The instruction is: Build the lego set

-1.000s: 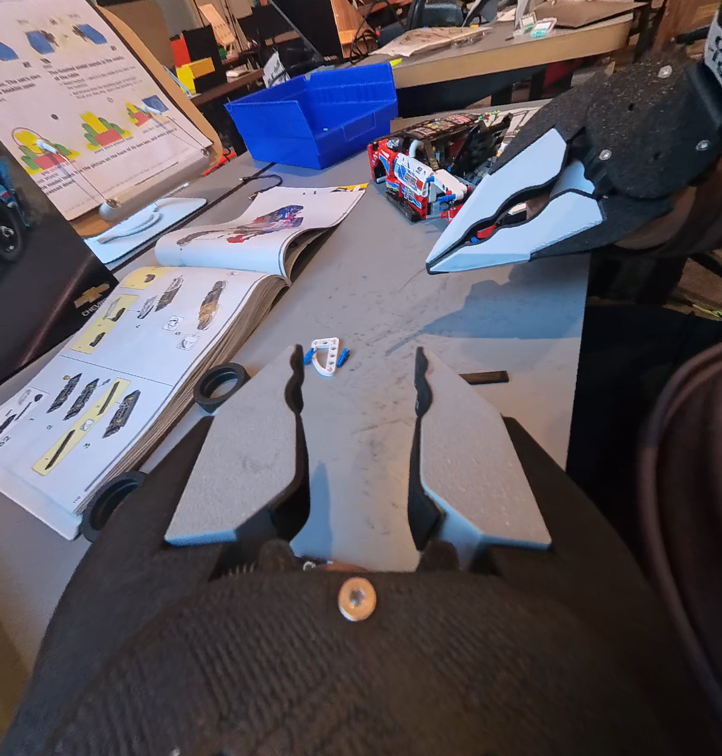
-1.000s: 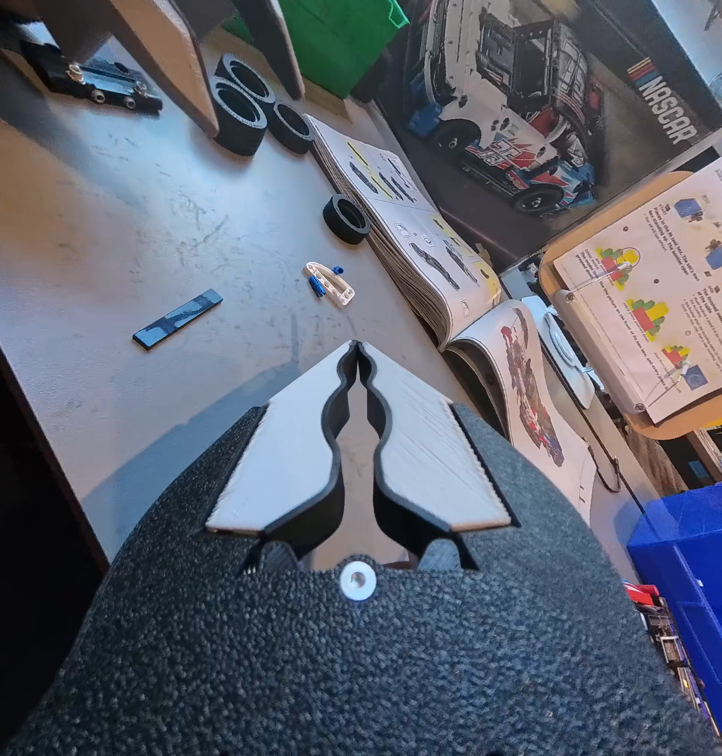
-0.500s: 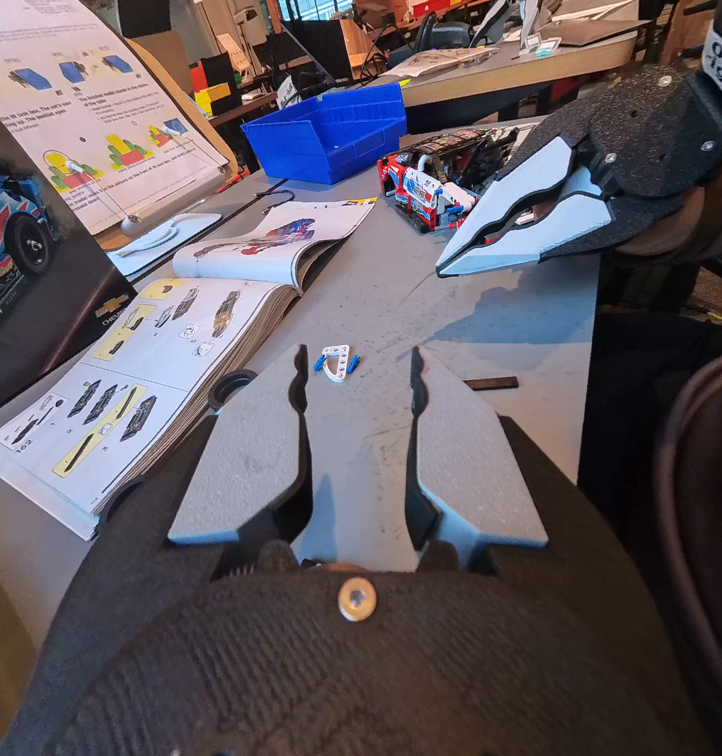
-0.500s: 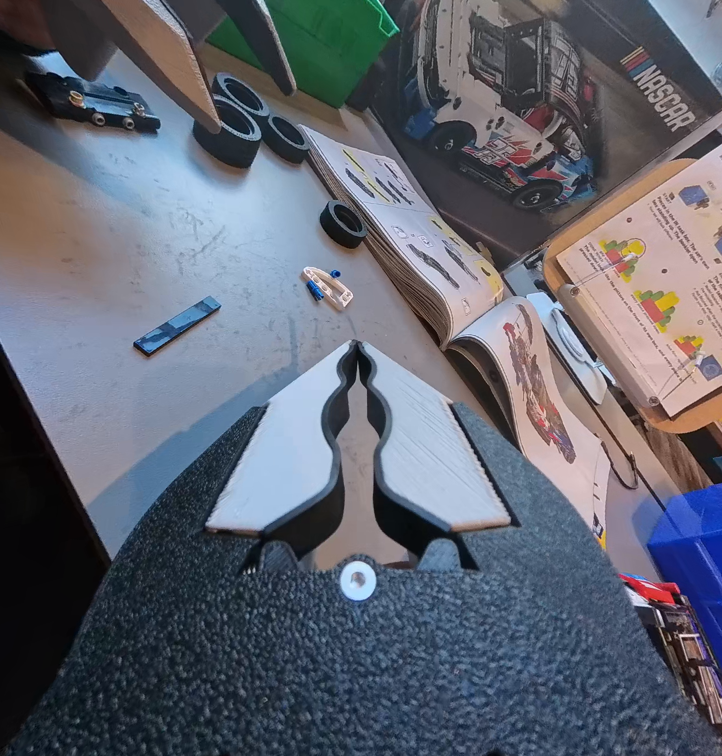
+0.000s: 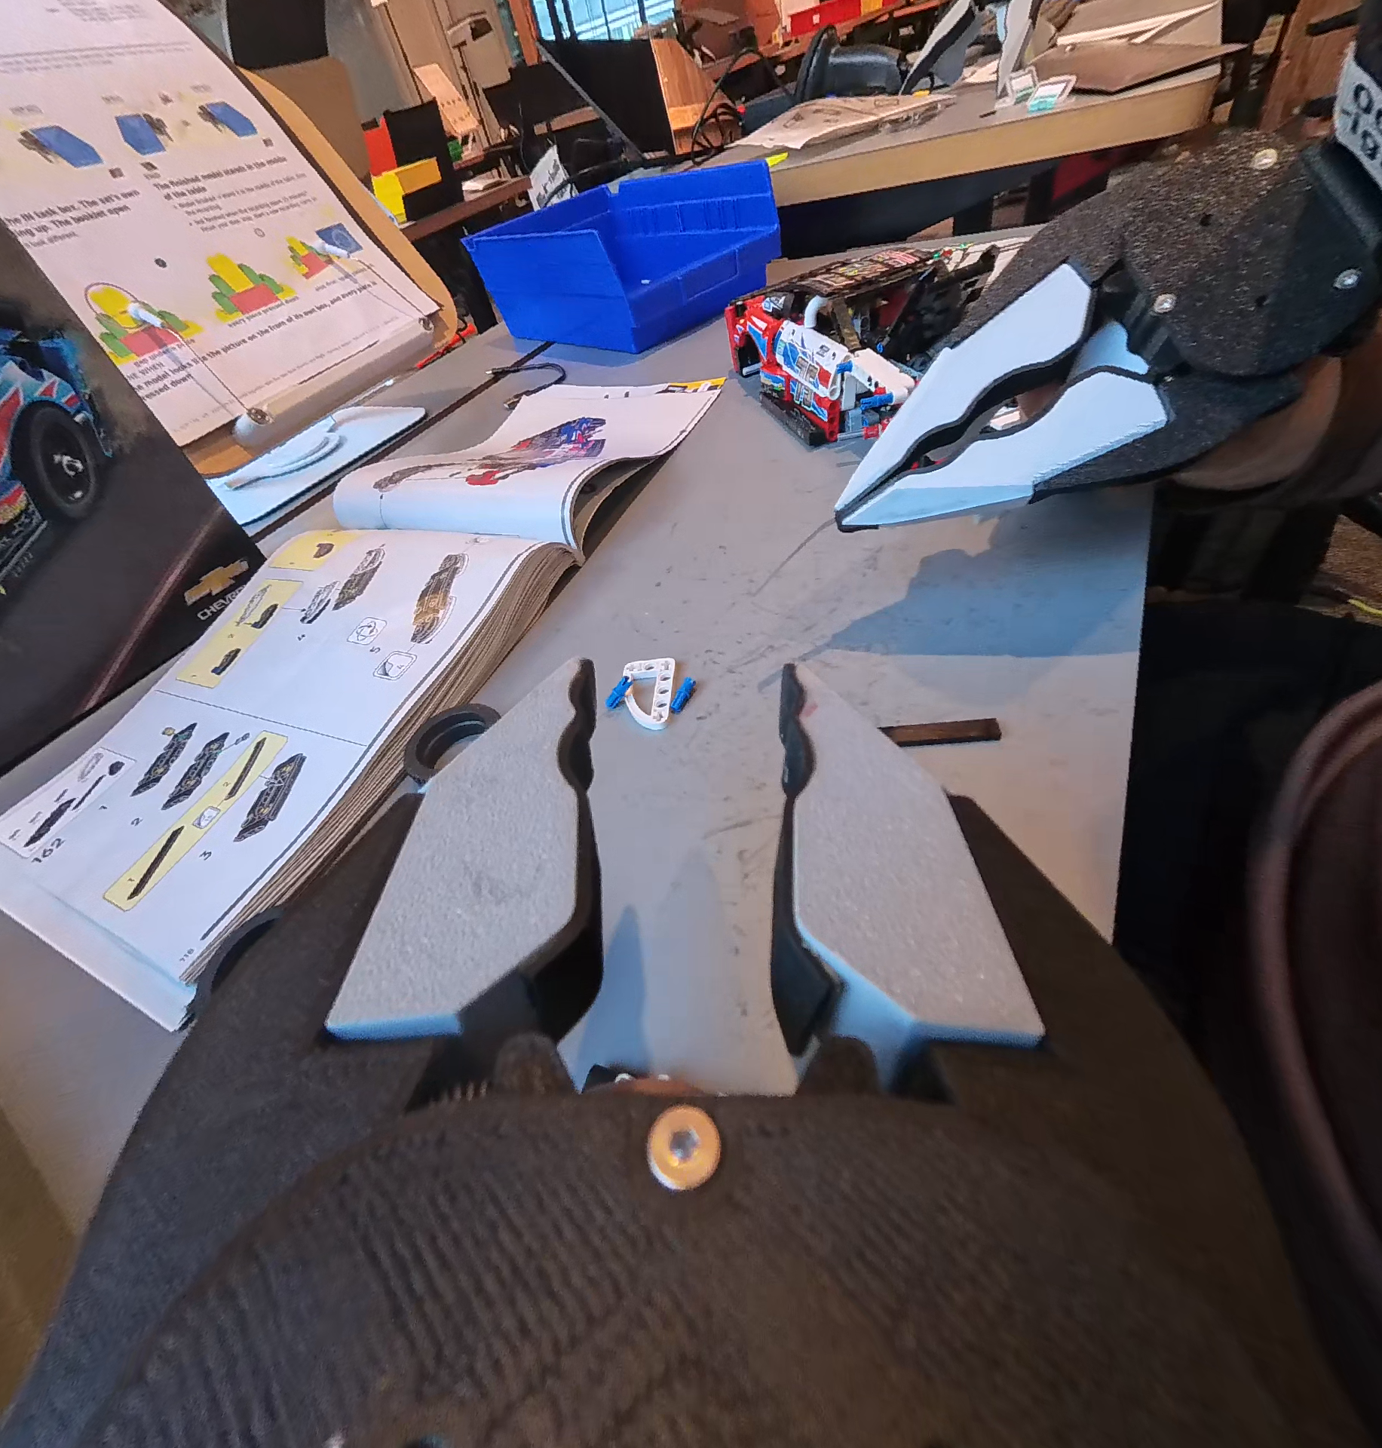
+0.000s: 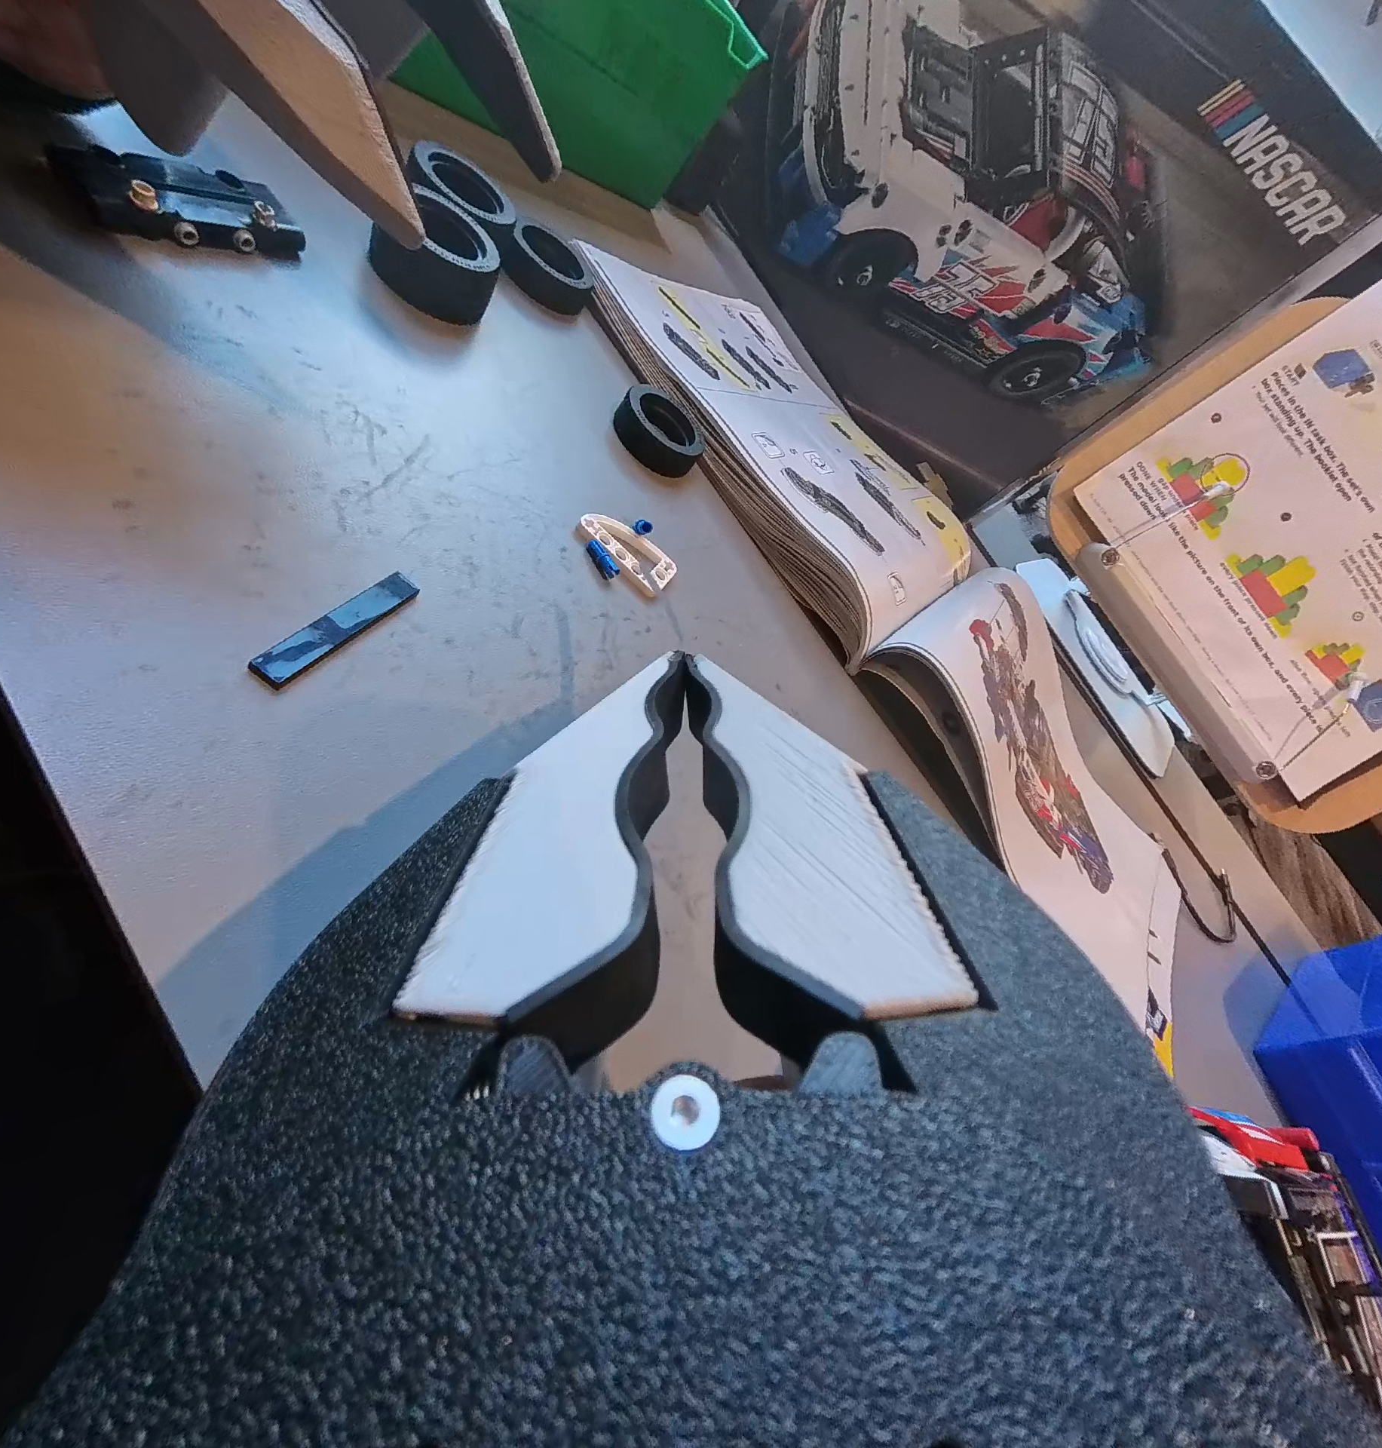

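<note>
A small white curved lego piece with blue pins (image 5: 650,693) lies on the grey table (image 5: 750,564), just beyond my left gripper (image 5: 685,682), which is open and empty. The piece also shows in the right wrist view (image 6: 629,552), ahead of my right gripper (image 6: 683,662), which is shut and empty. In the left wrist view the right gripper (image 5: 846,517) hovers over the table on the right, in front of the partly built red, white and black car (image 5: 828,352). A flat black strip (image 5: 942,731) lies near the table's right edge.
An open instruction booklet (image 5: 280,705) lies on the left with black tyres (image 6: 437,258) beside it. The set's box (image 6: 1024,196), a blue bin (image 5: 633,251), a green bin (image 6: 617,94) and a black part with brass inserts (image 6: 178,208) stand around. One gripper's finger ends stand about 12 cm off the other's.
Both grippers drifted only slightly. The left view has tilted up a little. The left gripper stays open and the right gripper stays shut.
</note>
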